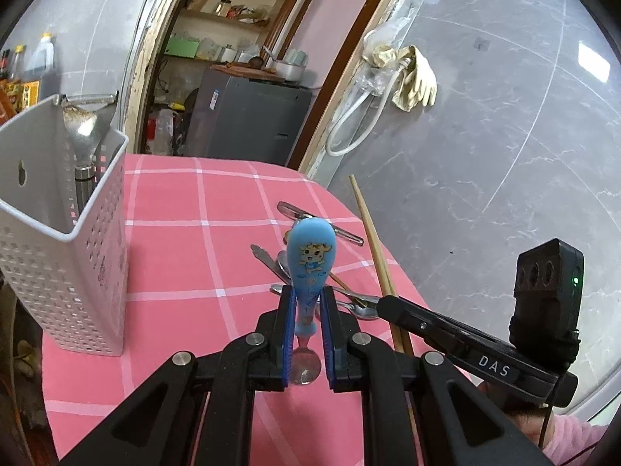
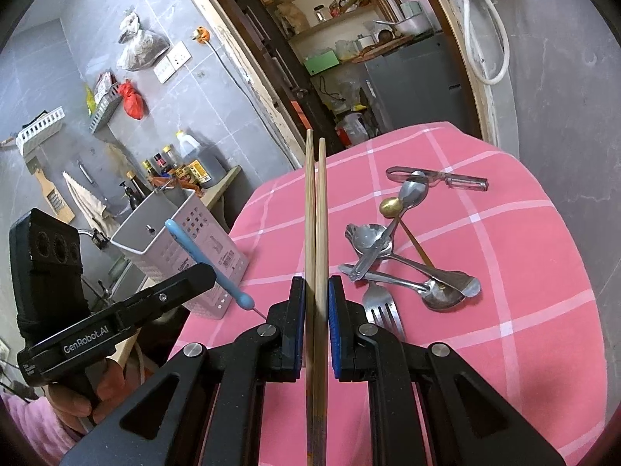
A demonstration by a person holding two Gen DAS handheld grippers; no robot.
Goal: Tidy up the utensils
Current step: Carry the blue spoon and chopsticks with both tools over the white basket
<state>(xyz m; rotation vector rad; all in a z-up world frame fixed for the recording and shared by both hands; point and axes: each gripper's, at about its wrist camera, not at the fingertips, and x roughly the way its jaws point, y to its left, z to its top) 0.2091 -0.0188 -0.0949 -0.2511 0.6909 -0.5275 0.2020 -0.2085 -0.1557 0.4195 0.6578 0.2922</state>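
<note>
My left gripper is shut on a blue cartoon-handled spoon, held up with its clear bowl toward the camera. The white perforated utensil holder stands on the table just to its left, with a metal tool inside. My right gripper is shut on a pair of wooden chopsticks pointing forward. The right wrist view also has the left gripper with the blue spoon beside the holder. A heap of metal spoons, a fork and a peeler lies on the pink cloth.
The round table has a pink checked cloth and drops off at its right edge toward a grey floor. Behind is a doorway with shelves and a grey fridge. A counter with bottles lies left of the table.
</note>
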